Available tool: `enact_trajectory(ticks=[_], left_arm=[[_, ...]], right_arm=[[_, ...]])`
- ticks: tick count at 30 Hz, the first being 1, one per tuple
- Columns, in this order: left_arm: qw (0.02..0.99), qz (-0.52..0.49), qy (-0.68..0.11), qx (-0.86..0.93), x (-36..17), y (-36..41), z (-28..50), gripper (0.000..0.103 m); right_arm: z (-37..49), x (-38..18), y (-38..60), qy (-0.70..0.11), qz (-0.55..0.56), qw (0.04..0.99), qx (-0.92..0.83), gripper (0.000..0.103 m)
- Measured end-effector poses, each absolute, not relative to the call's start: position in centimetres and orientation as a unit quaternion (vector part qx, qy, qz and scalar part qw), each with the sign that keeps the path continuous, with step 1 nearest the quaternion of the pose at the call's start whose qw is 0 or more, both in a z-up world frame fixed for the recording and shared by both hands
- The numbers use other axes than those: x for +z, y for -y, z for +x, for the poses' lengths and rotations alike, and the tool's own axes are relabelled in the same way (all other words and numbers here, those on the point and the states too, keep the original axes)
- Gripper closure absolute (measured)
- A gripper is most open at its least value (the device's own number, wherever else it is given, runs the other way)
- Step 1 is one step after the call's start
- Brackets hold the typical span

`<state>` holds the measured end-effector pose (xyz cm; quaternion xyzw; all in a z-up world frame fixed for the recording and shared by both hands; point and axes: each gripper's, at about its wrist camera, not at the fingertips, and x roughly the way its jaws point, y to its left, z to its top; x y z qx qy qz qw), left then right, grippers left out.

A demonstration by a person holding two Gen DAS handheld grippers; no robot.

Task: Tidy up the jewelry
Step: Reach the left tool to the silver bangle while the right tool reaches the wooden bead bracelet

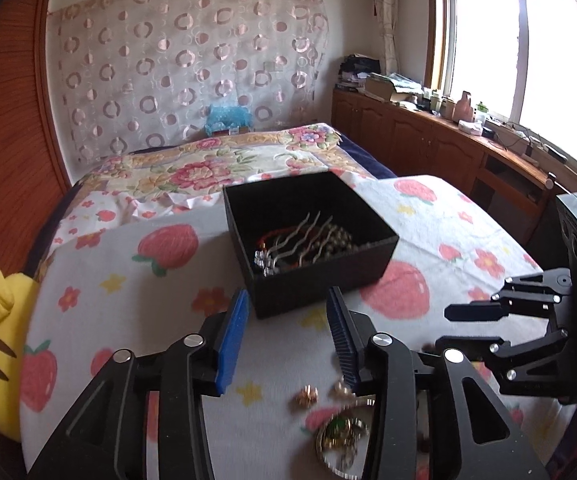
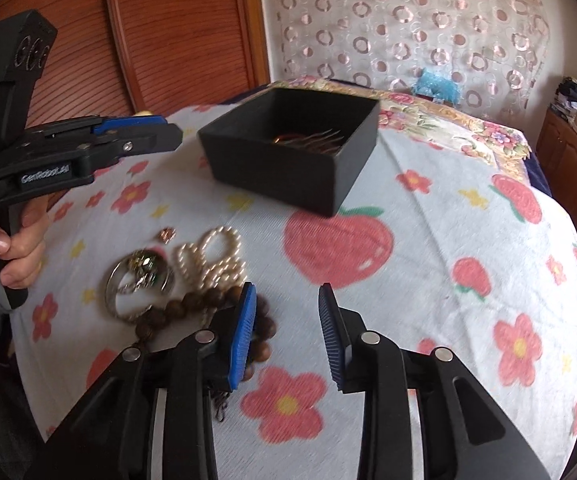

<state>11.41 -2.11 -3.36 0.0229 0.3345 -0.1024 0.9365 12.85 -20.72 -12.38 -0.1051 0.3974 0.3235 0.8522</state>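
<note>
Grippers [image 2: 288, 334] apart — box [image 1: 372, 268], perhaps hairpins [image 1: 308, 236]

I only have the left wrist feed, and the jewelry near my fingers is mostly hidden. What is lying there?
Observer: A pearl strand lies looped on the cloth, clear in the right wrist view.
Operator: Anything else beside it?
Observer: A brown bead bracelet lies just in front of the pearls, partly under the right gripper, which is open.
Operator: And my gripper?
Observer: The left gripper is seen edge-on there, so its gap cannot be judged from that view.
</note>
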Motion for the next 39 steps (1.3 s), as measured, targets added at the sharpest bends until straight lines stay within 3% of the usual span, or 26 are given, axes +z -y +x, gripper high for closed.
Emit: enact_trajectory(ticks=[5, 8, 10, 19, 35, 39], left_arm=[[0.932, 0.021, -0.348, -0.1, -4.4, 1.6, 9.7, 0.056], [0.93, 0.022, -0.354, -0.1, -4.9, 1.5, 8.6, 0.05], [0.928, 0.022, -0.358, -0.1, -5.3, 1.4, 8.0, 0.041], [0.917, 0.023, -0.381, -0.115, -6.8, 1.7, 5.5, 0.024], [0.899, 0.061, -0.41, -0.142, -8.2, 5.2, 5.3, 0.023], [0.896, 0.068, -0.416, -0.144, -8.4, 5.6, 5.5, 0.034]], right_arm=[[12.3, -13.2, 20.3, -0.407, -0.124, 0.846, 0.32, 0.069], [12.2, -13.2, 20.3, -0.41, -0.12, 0.843, 0.326, 0.082], [11.9, -13.3, 20.2, -0.405, -0.127, 0.847, 0.319, 0.082], [11.5, -13.2, 20.3, -0.401, -0.138, 0.852, 0.307, 0.084], [11.5, -13.2, 20.4, -0.402, -0.134, 0.853, 0.304, 0.084], [11.5, -13.2, 20.4, -0.401, -0.135, 0.854, 0.303, 0.084]])
